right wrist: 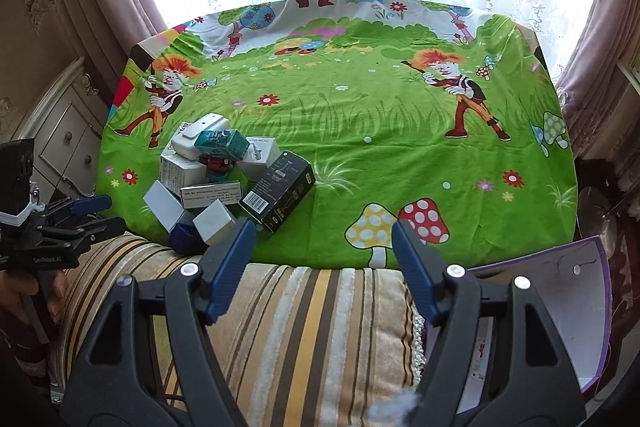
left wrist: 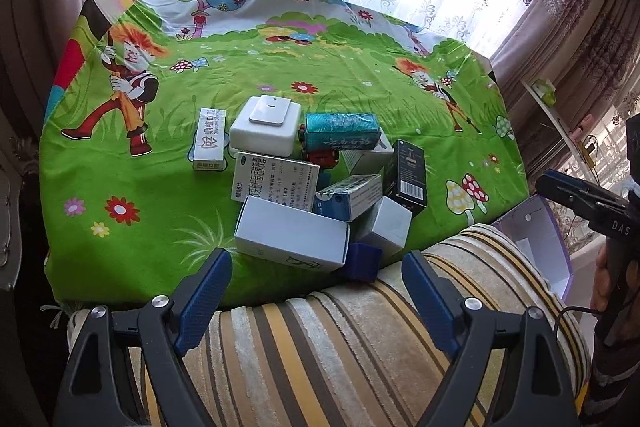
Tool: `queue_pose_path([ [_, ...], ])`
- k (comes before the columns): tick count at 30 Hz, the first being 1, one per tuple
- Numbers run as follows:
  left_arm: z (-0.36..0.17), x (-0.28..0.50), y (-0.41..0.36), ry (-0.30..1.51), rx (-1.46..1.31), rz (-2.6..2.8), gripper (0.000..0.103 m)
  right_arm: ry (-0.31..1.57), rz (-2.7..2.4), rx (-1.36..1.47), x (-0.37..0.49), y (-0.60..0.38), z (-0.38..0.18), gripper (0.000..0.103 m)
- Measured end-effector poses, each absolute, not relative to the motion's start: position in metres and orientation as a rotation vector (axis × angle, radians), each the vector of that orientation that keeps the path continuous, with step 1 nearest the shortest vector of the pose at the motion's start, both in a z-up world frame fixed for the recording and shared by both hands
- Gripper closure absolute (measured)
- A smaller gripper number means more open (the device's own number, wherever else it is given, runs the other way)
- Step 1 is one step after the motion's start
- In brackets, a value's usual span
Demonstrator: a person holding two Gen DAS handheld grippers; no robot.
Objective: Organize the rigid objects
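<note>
A pile of small boxes lies on the green cartoon tablecloth. It includes a long white box, a printed medicine box, a white switch box, a teal box, a black box, a white cube and a small blue box. A narrow white box stands apart on the left. My left gripper hangs open just short of the pile, with nothing held. In the right wrist view the pile's black box is to the left of my right gripper, which is open and empty.
A striped cushion lies below both grippers along the table's near edge. An open white box with purple edges sits at the right of it. A pale cabinet stands to the left, and lace curtains hang behind the table.
</note>
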State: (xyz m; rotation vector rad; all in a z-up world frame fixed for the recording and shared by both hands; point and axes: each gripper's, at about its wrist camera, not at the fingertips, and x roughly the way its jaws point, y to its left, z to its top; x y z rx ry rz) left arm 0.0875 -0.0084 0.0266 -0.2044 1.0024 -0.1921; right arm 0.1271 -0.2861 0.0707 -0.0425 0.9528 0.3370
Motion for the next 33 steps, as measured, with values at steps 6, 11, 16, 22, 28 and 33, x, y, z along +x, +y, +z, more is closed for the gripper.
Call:
queue_pose_path([
  [6, 0.026, 0.103, -0.002, 0.998, -0.221, -0.202, 0.015, 0.978, 0.356, -0.058, 0.144, -0.269, 0.063, 0.027],
  [11, 0.030, 0.128, -0.008, 0.989, -0.239, -0.230, 0.015, 1.009, 0.382, -0.048, 0.159, -0.252, 0.049, 0.026],
  [16, 0.028, 0.160, -0.017, 1.001, -0.288, -0.252, 0.015, 1.088, 0.382, -0.031, 0.175, -0.241, 0.027, 0.026],
  [22, 0.017, 0.196, -0.032, 1.042, -0.347, -0.252, 0.015, 1.152, 0.352, 0.069, 0.188, -0.244, 0.009, 0.026],
  [28, 0.009, 0.215, -0.044, 1.057, -0.317, -0.213, 0.015, 1.171, 0.325, 0.114, 0.193, -0.246, -0.006, 0.026],
  [33, 0.000, 0.223, -0.049, 1.080, -0.305, -0.184, 0.015, 1.184, 0.312, 0.159, 0.196, -0.249, -0.013, 0.026],
])
